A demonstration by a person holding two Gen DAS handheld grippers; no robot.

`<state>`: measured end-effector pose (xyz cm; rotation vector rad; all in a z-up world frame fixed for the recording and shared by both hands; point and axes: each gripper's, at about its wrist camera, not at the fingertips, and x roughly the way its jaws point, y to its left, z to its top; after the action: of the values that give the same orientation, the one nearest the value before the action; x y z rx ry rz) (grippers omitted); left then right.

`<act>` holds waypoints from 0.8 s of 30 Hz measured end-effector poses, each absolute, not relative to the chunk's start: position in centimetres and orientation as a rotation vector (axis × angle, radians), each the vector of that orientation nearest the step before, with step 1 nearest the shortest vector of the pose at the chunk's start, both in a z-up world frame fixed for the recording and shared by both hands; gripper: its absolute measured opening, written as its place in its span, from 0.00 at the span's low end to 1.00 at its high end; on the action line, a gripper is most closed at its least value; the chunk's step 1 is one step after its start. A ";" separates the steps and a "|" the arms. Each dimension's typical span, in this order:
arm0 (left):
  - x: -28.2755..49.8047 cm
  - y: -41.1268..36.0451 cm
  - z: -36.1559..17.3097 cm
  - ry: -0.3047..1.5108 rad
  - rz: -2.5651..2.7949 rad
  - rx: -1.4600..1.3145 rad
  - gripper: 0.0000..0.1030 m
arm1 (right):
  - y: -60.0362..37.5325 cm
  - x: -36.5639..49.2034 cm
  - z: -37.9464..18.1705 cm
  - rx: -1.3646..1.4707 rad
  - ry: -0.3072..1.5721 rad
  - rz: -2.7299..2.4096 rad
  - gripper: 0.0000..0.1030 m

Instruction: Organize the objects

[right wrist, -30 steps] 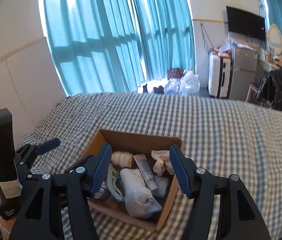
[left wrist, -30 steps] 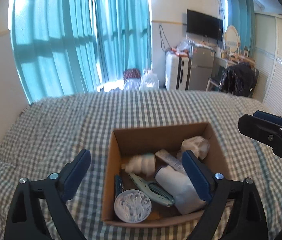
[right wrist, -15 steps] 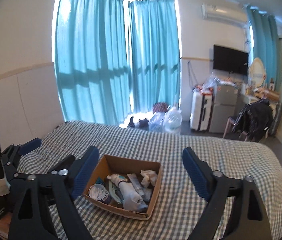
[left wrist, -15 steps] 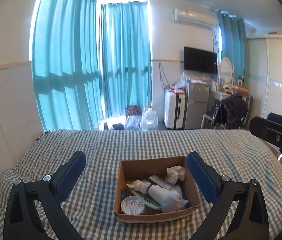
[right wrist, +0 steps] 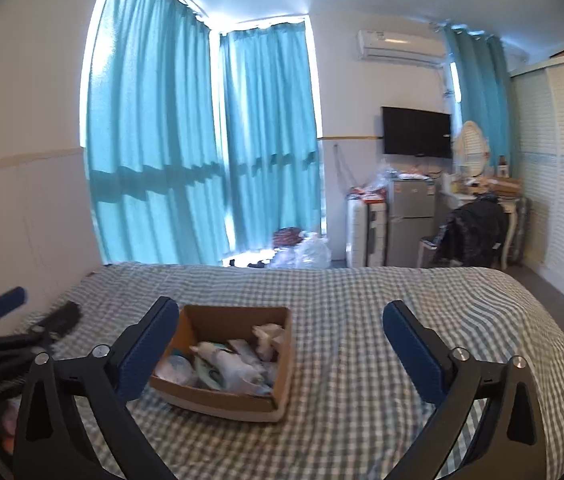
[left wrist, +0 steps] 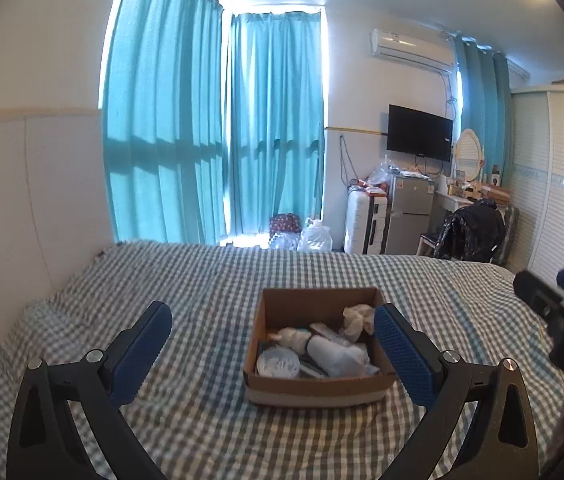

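An open cardboard box [left wrist: 318, 390] sits on the checked bed [left wrist: 201, 280]. It holds a round white lidded tub [left wrist: 277, 363], a white bottle [left wrist: 330, 354], a tube and crumpled white tissue [left wrist: 356, 316]. The box also shows in the right wrist view [right wrist: 221, 398]. My left gripper [left wrist: 273, 344] is open and empty, held back from and above the box. My right gripper [right wrist: 282, 340] is open and empty, also back from the box. Each gripper shows at the edge of the other's view.
Teal curtains [left wrist: 217, 128] cover the window past the bed. A white suitcase [left wrist: 366, 224], a small fridge [left wrist: 410, 212], a chair with dark clothes [left wrist: 470, 232] and a wardrobe [left wrist: 562, 184] stand at the far right. A wall [left wrist: 21, 184] lies left of the bed.
Both grippers have pulled back and up from the box, which now looks smaller and farther. Both stayed open and empty.
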<state>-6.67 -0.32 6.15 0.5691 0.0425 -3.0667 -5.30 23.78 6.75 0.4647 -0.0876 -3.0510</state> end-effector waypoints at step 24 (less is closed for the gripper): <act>-7.4 0.2 0.0 -0.050 -3.028 0.711 1.00 | 23.4 -7.5 0.9 0.642 -0.078 -2.987 1.00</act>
<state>-7.44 0.24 0.01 0.7114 -0.0501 -3.0278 -7.51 23.43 0.85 0.6422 -0.0784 -2.9872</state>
